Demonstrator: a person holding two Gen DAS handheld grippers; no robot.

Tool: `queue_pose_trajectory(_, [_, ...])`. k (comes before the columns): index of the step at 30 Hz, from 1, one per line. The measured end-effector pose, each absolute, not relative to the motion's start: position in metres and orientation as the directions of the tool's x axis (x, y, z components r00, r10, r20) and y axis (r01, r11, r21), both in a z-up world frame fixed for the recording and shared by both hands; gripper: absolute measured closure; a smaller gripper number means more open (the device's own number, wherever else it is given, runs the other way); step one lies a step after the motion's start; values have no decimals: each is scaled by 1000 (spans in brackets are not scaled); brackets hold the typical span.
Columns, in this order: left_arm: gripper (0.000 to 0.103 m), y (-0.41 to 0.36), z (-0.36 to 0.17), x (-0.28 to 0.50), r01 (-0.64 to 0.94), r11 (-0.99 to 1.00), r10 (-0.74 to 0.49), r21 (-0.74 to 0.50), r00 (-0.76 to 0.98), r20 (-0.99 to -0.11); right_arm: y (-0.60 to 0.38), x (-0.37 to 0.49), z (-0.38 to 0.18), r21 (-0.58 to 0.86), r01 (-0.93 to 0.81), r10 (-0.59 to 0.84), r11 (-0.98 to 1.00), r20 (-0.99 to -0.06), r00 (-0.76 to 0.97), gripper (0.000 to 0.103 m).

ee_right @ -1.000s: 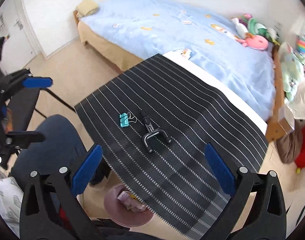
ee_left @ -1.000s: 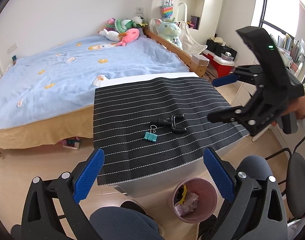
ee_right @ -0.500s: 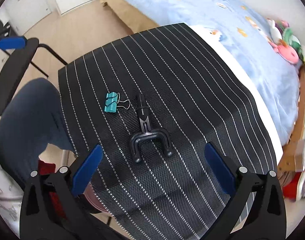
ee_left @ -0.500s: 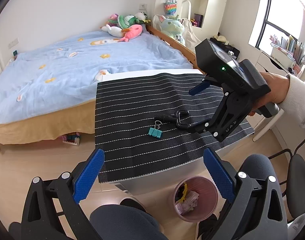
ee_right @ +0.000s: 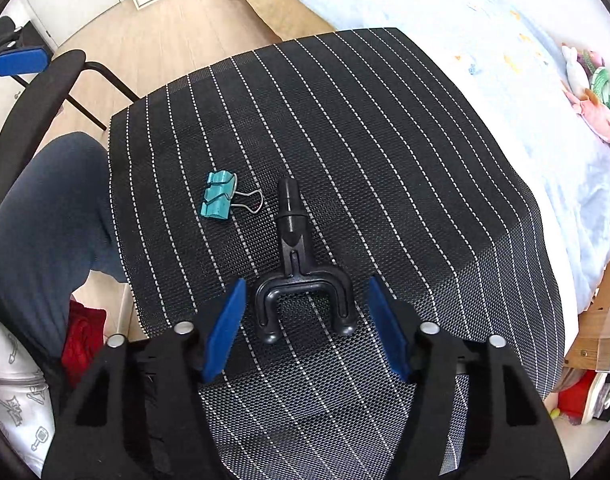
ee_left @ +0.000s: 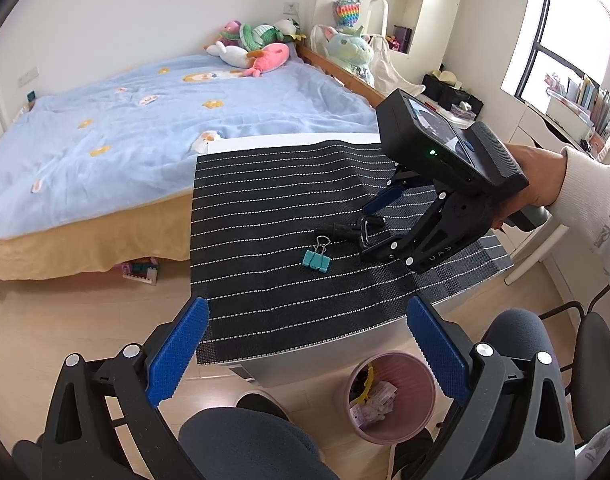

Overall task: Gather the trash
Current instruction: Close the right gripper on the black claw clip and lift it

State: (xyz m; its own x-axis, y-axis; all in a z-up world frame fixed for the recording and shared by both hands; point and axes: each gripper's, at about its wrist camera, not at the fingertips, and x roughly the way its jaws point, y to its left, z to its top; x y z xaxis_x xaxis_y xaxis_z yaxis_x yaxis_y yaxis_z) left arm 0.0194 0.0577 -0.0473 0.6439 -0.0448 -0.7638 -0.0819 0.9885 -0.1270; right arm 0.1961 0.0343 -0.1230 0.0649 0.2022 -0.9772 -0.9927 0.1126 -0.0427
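Lying on the black mat point(ee_right: 385, 152) with white dotted stripes, the black forked plastic piece point(ee_right: 297, 276) has its U-shaped end between the blue pads of the right gripper point(ee_right: 305, 320). The right wrist view shows a gap on each side of the fork, so the pads are not yet pressing on it, and the jaws are closing. Its stem points away from the gripper, toward the far side of the mat.

Just beside the stem lies a teal binder clip point(ee_right: 218, 200) with wire handles, apart from the fork and outside the jaws.

Only part of this shows in the left wrist view: the fork point(ee_left: 355, 229) and clip point(ee_left: 316, 256) are small there, and the right gripper point(ee_left: 379, 224) comes down steeply over the fork, hiding whether pad and plastic touch. That view alone shows the person's hand point(ee_left: 541, 184) in a white sleeve gripping the handle, and the small screen on the device's back.

It also shows the left gripper point(ee_left: 305, 354), jaws wide apart with nothing between them, hovering off the mat's near edge. Below it, on the wooden floor, stands a pink bin point(ee_left: 389, 392) with scraps inside, which the right wrist view does not show.

Both views take in the bed point(ee_left: 145, 120) with a pale blue cover and plush toys behind the mat.
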Motion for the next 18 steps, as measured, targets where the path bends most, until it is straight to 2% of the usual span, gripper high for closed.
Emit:
queue_pose_trajectory(4, [8, 57, -50, 20, -80, 988, -52, -134, 640, -767, 34, 196, -123, -18, -994, 205, 108, -978, 40, 51])
queue_pose_trajectory(18, [8, 58, -53, 24, -73, 987, -64, -144, 641, -764, 23, 203, -116, 6, -971, 257, 241, -965, 58, 52])
